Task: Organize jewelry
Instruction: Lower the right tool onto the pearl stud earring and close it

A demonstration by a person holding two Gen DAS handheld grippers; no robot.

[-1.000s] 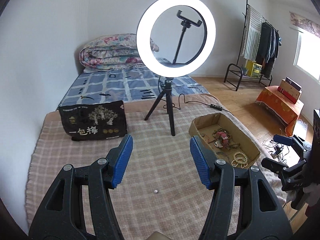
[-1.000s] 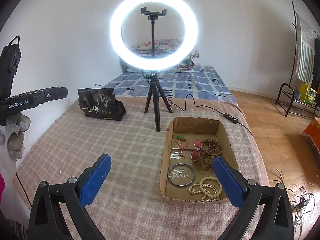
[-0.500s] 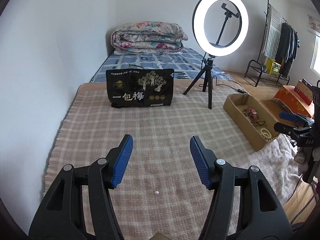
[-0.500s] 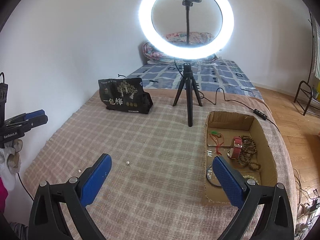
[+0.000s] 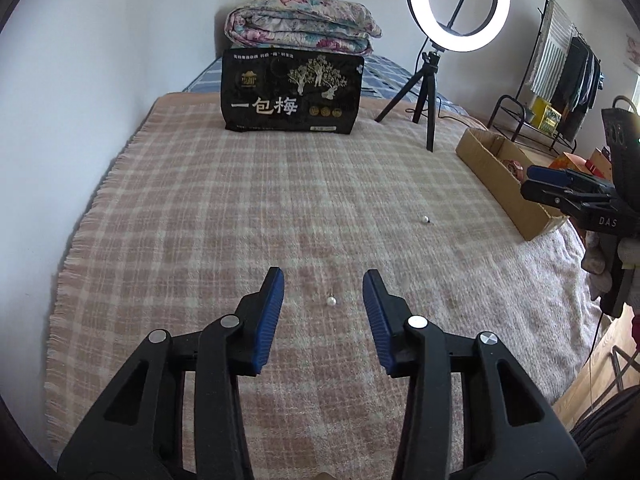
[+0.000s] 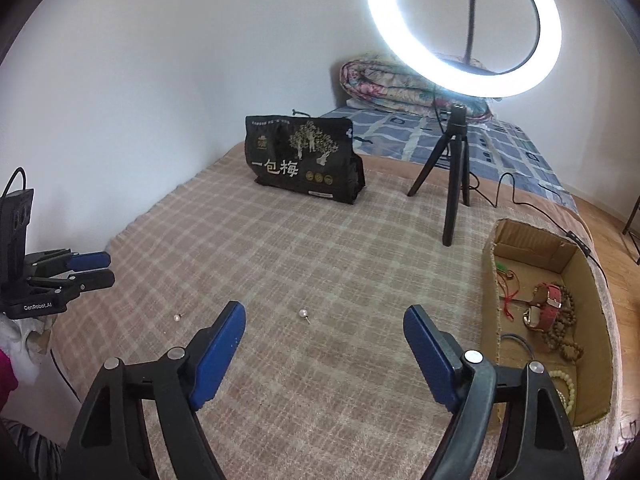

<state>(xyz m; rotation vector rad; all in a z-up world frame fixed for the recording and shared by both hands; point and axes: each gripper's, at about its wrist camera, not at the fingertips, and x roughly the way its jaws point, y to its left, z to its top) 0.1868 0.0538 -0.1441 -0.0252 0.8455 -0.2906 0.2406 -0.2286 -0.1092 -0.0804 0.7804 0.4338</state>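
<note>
Two small pearl stud earrings lie on the plaid blanket. One pearl earring (image 5: 331, 301) lies just ahead of my open, empty left gripper (image 5: 323, 276), between its blue pads; it shows in the right wrist view (image 6: 176, 317). The second earring (image 5: 425, 219) (image 6: 303, 313) lies farther right, ahead of my open, empty right gripper (image 6: 325, 312). A cardboard box (image 6: 592, 280) (image 5: 480, 148) at the right holds a red watch (image 6: 544, 306), brown bead strings (image 6: 566, 334), a white bead bracelet (image 6: 566, 386) and a dark bangle (image 6: 518, 342).
A black snack bag (image 5: 292, 94) (image 6: 306, 158) stands at the back of the blanket. A ring light on a tripod (image 6: 456, 176) (image 5: 430, 92) stands next to the box, its cable trailing right. A folded quilt (image 5: 300, 24) lies behind. A clothes rack (image 5: 560, 68) stands far right.
Both grippers swung left, away from the box and toward the blanket's left part. My left gripper dropped lower and nearer, so the near pearl earring now lies between its pads.
</note>
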